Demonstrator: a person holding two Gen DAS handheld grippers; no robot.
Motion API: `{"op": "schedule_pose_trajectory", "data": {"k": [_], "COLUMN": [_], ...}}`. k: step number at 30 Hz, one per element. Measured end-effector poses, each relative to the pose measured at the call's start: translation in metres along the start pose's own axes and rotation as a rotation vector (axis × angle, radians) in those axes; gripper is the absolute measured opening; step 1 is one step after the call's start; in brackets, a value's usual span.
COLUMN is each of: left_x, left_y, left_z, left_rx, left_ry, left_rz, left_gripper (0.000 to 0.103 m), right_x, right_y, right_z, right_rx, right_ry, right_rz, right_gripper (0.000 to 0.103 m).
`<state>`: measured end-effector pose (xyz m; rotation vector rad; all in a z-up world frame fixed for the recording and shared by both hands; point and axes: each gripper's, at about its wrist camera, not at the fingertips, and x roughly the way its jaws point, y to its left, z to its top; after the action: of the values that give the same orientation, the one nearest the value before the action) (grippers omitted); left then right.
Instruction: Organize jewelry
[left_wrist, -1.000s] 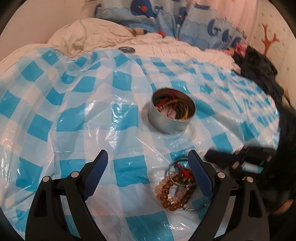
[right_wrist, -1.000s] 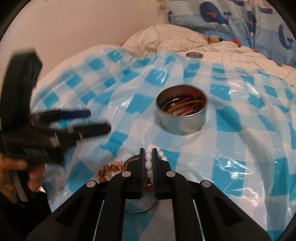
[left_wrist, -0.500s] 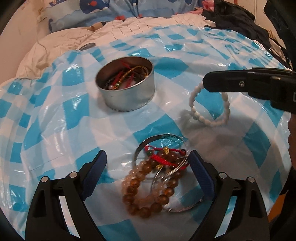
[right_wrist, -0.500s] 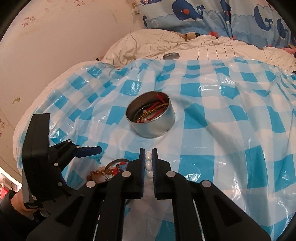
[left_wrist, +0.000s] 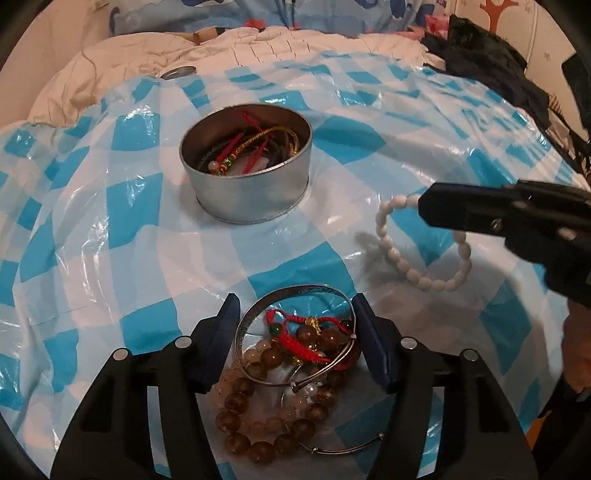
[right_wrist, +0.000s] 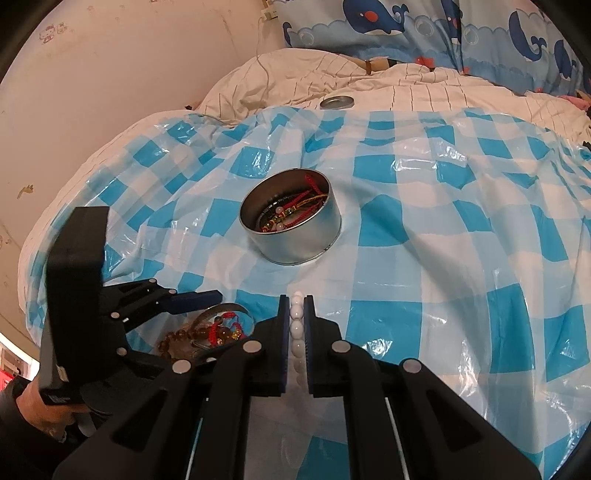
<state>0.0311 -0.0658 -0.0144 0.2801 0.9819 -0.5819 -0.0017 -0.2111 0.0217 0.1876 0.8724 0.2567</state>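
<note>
A small jewelry pile lies on the checked sheet: a silver bangle (left_wrist: 295, 291), a red cord bracelet (left_wrist: 295, 341) and a brown bead bracelet (left_wrist: 236, 413). My left gripper (left_wrist: 295, 302) straddles the bangle with its jaws closing, and both pads meet the bangle's sides. To the right, my right gripper (right_wrist: 295, 306) is shut on a white bead bracelet (left_wrist: 391, 254), which dangles just above the sheet. Beyond both stands a round metal tin (left_wrist: 251, 199) holding several cord bracelets.
The blue-and-white checked plastic sheet (right_wrist: 424, 258) covers a bed. A round metal lid (left_wrist: 177, 72) lies at its far edge on a white quilt. Dark clothing (left_wrist: 487, 62) is piled far right, whale-print pillows (right_wrist: 406, 22) lie behind, and a wall (right_wrist: 129, 74) stands left.
My left gripper came down over the jewelry pile and its jaws narrowed onto the bangle. My right gripper lifted the white bracelet off the pile and carried it to the right.
</note>
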Motion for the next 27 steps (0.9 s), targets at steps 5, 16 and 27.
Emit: {"op": "schedule_pose_trajectory", "data": {"k": [5,16,27], "left_x": [-0.015,-0.054,-0.066], "left_y": [0.004,0.034,0.045], "left_z": [0.004,0.021,0.041], "left_rx": [-0.007,-0.077,-0.101], "left_ry": [-0.037,-0.141,-0.197], "left_rz": [-0.026,-0.013,0.001], "left_gripper": [0.058,0.058,0.058], "right_x": [-0.001,-0.019,-0.032], "right_y": [0.000,-0.001,-0.007], "right_z": [0.002,0.019,0.041], "right_rx": [-0.001,0.047,0.100], "right_ry": [-0.008,-0.073,-0.136], "right_rz": [0.006,0.065,0.115], "right_gripper": [0.008,0.008,0.008]}}
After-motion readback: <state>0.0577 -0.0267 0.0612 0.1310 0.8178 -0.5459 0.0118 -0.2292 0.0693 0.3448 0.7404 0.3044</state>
